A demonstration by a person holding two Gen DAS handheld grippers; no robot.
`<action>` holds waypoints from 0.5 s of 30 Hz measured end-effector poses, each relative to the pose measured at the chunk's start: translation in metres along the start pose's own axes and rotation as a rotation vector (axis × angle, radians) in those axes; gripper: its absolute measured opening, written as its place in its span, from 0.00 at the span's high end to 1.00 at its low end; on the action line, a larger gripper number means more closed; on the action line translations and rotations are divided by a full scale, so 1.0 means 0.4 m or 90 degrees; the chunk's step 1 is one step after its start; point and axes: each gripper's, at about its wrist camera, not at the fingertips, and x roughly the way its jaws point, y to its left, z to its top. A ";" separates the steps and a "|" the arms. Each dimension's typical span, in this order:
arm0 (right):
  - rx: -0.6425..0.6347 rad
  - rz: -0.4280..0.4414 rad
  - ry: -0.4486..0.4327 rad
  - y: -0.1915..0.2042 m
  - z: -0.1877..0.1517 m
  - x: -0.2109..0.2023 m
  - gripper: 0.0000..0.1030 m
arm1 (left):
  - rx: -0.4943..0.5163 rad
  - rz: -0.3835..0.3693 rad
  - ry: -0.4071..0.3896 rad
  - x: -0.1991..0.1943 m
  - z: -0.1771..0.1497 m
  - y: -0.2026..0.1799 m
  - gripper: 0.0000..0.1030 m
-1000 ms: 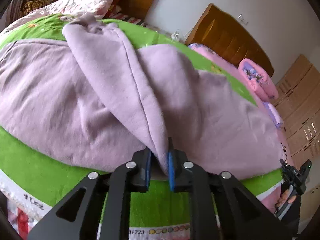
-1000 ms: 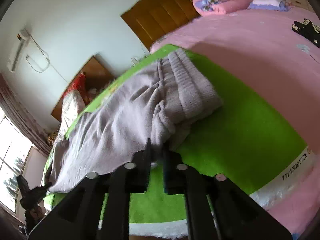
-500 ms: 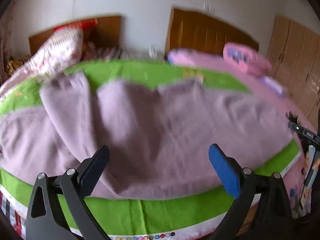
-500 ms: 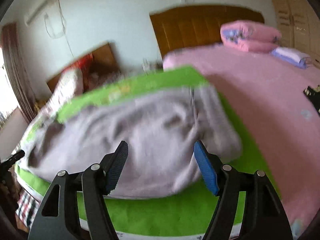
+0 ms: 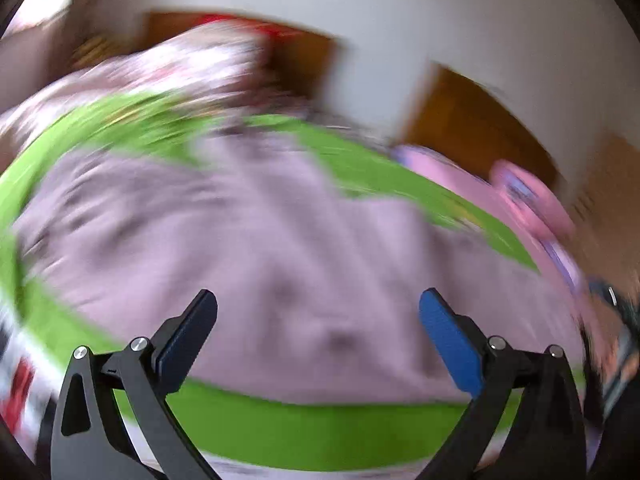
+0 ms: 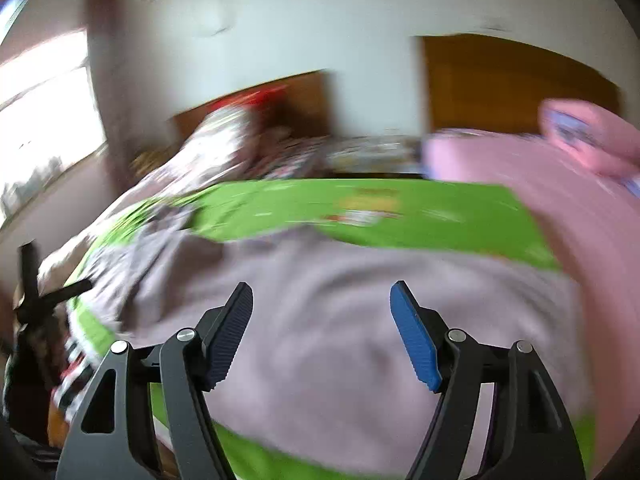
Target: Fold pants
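The lilac fleece pants [image 5: 280,232] lie spread and folded lengthwise across a green mat [image 5: 320,428] on the bed, blurred by motion. My left gripper [image 5: 318,292] hovers over their near edge, jaws wide open with nothing between them. In the right wrist view the pants [image 6: 340,320] fill the middle of the mat [image 6: 360,200]. My right gripper [image 6: 321,283] is above them, open and empty. The left gripper's black frame [image 6: 36,292] shows at that view's left edge.
A pink bedspread [image 6: 580,220] lies to the right of the mat, with a rolled pink quilt [image 6: 588,136] by a wooden headboard [image 6: 500,84]. A patterned quilt [image 5: 192,68] sits at the far left under another headboard. A window [image 6: 40,128] is at the left.
Both grippers let go of the pants fabric and opened wide. Both then pulled back and rose, so the pants now lie flat on the mat beneath them.
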 end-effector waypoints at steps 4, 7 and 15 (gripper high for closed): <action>-0.170 0.172 0.058 0.237 0.131 0.231 0.32 | -0.179 0.048 -0.056 -0.070 0.002 0.211 0.02; -0.269 0.277 0.121 0.414 0.205 0.410 0.32 | -0.257 0.079 -0.078 -0.104 -0.016 0.328 0.02; -0.468 0.456 0.243 0.834 0.314 0.786 0.32 | -0.340 0.084 -0.077 -0.061 0.012 0.479 0.08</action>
